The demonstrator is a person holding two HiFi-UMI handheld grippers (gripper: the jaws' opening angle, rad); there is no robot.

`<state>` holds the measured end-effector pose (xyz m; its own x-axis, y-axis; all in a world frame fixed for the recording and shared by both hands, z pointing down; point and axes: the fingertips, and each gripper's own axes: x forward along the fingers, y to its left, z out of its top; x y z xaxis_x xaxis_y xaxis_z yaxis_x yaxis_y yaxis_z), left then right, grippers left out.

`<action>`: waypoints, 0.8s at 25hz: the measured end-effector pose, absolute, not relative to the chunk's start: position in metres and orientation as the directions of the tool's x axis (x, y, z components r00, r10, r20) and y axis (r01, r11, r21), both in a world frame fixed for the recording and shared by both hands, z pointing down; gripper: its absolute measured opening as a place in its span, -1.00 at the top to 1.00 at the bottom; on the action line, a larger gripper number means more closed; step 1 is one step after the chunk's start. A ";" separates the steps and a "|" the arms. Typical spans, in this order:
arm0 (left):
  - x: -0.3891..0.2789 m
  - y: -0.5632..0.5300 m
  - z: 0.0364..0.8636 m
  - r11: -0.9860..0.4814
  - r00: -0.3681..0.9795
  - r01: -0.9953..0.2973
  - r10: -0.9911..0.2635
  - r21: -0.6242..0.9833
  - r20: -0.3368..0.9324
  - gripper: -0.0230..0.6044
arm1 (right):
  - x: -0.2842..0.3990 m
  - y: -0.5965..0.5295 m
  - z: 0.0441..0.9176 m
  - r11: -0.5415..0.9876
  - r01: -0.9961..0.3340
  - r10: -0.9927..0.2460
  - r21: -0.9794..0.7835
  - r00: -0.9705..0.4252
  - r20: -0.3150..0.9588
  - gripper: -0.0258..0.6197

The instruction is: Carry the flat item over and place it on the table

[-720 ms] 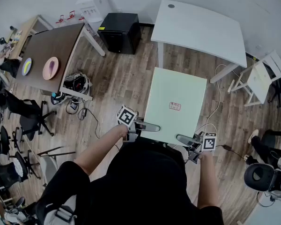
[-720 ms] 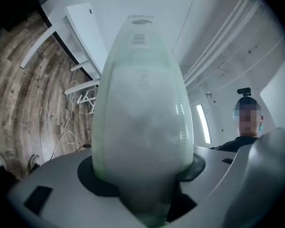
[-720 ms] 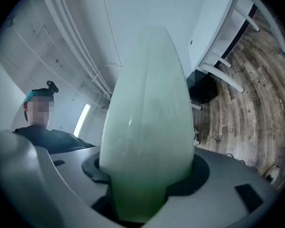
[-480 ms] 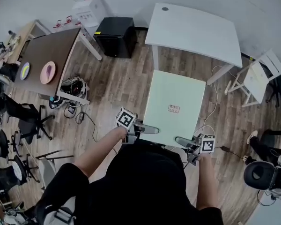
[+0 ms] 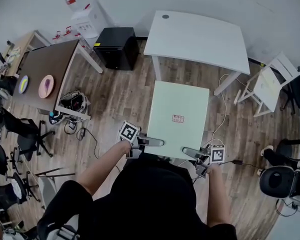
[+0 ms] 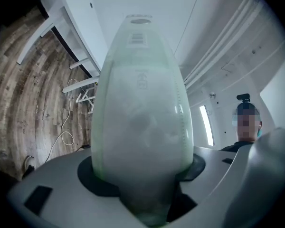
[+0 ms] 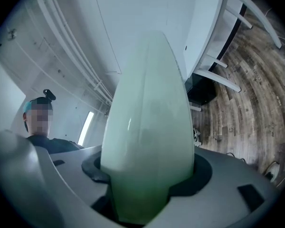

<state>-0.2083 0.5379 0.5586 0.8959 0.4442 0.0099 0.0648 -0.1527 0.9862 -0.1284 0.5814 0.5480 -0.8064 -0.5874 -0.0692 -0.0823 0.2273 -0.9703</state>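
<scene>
A flat pale green board [image 5: 177, 115] with a small label [image 5: 178, 118] hangs level over the wooden floor, held by its near edge. My left gripper [image 5: 156, 142] is shut on the board's near left corner, and my right gripper [image 5: 188, 151] is shut on its near right corner. In the left gripper view the board [image 6: 142, 122] runs edge-on between the jaws, and the board [image 7: 149, 127] fills the right gripper view the same way. The white table [image 5: 195, 34] stands just beyond the board's far edge.
A black cabinet [image 5: 117, 46] sits left of the white table. A brown table [image 5: 45, 66] with two plates stands at the far left, with cables [image 5: 72, 104] beside it. A white folding chair [image 5: 267, 84] is at the right, and a black office chair [image 5: 277, 181] at the lower right.
The person has stepped forward with the board: the white table and black cabinet have shifted left and nearer. Both grippers keep their hold on the near edge.
</scene>
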 end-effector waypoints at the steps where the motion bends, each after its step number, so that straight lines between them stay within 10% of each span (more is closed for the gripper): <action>1: -0.202 0.539 0.559 -0.158 0.897 0.061 0.442 0.986 0.015 -0.03 | -0.121 0.582 0.548 0.238 -0.086 -0.586 -0.967 -0.807 -0.073 -0.01; 20: -0.147 0.472 0.544 -0.267 0.904 0.113 0.427 0.957 0.013 -0.03 | -0.067 0.517 0.541 0.265 -0.089 -0.591 -0.960 -0.802 -0.088 -0.01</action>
